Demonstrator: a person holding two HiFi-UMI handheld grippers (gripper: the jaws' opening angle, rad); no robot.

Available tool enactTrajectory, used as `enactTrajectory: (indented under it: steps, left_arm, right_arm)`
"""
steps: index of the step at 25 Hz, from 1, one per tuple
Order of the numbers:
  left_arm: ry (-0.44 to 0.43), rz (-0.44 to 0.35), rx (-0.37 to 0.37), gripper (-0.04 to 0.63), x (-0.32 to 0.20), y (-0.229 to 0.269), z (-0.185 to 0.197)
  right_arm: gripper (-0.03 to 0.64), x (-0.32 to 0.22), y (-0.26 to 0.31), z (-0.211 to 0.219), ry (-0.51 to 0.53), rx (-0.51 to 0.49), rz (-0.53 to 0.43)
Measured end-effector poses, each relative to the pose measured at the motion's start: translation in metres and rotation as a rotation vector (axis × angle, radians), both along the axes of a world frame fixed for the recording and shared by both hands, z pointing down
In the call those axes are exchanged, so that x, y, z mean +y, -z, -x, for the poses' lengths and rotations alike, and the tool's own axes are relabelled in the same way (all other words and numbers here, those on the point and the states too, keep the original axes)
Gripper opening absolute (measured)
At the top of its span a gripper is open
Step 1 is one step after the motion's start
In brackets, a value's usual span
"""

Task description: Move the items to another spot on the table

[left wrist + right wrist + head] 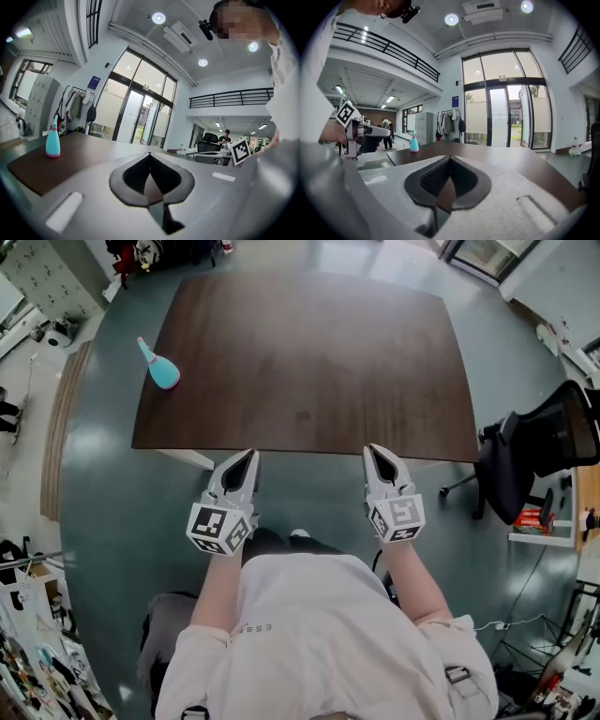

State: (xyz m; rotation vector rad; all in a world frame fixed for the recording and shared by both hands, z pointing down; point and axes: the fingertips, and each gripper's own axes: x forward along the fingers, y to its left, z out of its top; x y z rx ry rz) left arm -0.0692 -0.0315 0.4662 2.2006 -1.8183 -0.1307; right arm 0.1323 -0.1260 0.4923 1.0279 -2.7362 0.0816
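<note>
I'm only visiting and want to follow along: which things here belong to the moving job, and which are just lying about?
Job in hand:
- teal spray bottle, upright near the table's far left corner
- brown table
- left gripper and right gripper, both shut and empty

Lying about:
- black office chair, right of the table
- grey lockers, far left

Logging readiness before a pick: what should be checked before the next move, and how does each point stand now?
1. Spray bottle upright at the table's far left corner: ok.
2. Left gripper empty: ok.
3. Left gripper jaws apart for a grasp: not ok, they are together.
4. Right gripper empty, jaws together: ok.
5. Nothing stands between left gripper and bottle: ok.
6. Bottle's weight: cannot tell.
</note>
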Motion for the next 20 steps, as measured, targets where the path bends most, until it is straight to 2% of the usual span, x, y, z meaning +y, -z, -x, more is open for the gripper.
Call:
enactTrajectory:
  steps: [7, 20]
  left_arm:
    - [-0.027, -0.029, -0.032, 0.015, 0.017, 0.008, -0.031]
    - [-0.047, -0.050, -0.061, 0.015, 0.036, 0.016, -0.057]
  right_arm:
    - [-0.008, 0.034, 0.004, -0.018, 0.022, 0.003, -0.014]
    - [-0.008, 0.065, 0.009, -0.031, 0.030, -0.022, -0.030]
